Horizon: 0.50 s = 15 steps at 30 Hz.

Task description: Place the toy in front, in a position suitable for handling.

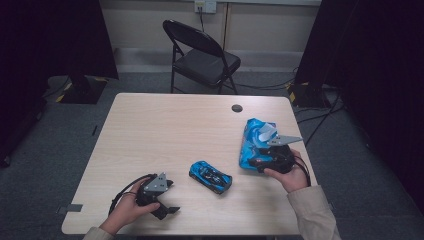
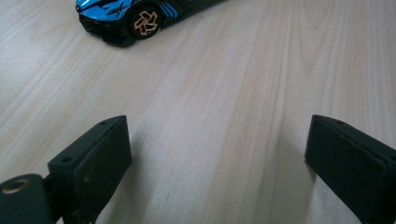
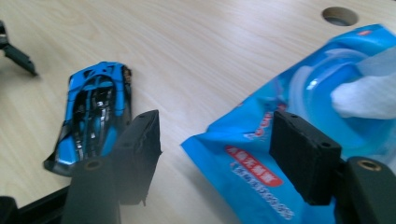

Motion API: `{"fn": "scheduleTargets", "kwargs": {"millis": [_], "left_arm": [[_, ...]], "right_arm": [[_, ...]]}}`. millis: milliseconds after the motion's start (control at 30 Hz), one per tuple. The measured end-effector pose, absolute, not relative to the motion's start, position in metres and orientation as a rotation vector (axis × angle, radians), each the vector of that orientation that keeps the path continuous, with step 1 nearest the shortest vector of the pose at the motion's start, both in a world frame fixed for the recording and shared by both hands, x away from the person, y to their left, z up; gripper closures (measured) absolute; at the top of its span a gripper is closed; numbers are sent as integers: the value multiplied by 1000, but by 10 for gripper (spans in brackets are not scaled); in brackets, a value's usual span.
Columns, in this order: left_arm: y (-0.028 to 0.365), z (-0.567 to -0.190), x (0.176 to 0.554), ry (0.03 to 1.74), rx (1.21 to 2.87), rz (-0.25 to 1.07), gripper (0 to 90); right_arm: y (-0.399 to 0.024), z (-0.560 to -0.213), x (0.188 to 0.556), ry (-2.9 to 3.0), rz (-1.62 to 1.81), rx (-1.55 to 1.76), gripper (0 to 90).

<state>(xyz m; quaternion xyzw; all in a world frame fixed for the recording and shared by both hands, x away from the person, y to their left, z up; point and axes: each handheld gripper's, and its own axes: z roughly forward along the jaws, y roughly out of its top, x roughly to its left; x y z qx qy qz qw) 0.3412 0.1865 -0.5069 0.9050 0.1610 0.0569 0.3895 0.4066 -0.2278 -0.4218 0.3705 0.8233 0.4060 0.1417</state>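
Note:
A blue and black toy car lies on the wooden table, near the front and between my two hands. My left gripper rests low at the front left, open, with bare table between its jaws. The car's front wheel shows beyond them. A blue wet-wipe packet lies at the right, with a white wipe sticking out of its top. My right gripper hovers over the packet's near corner. Its jaws stand apart, the car to their left and the packet to their right, gripping nothing.
A round cable hole sits near the table's far edge, past the packet. A black folding chair stands behind the table. Dark stands and cables line the floor on both sides. The table's right edge runs close to the packet.

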Motion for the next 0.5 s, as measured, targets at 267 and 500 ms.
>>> {"fn": "scheduleTargets", "kwargs": {"millis": [267,500], "left_arm": [[186,-507,341,409,2302,145,62],[186,-507,341,411,2304,145,57]], "right_arm": [[-240,-417,419,2327,1117,1125,352],[-250,-414,435,2272,1088,1192,377]]}}
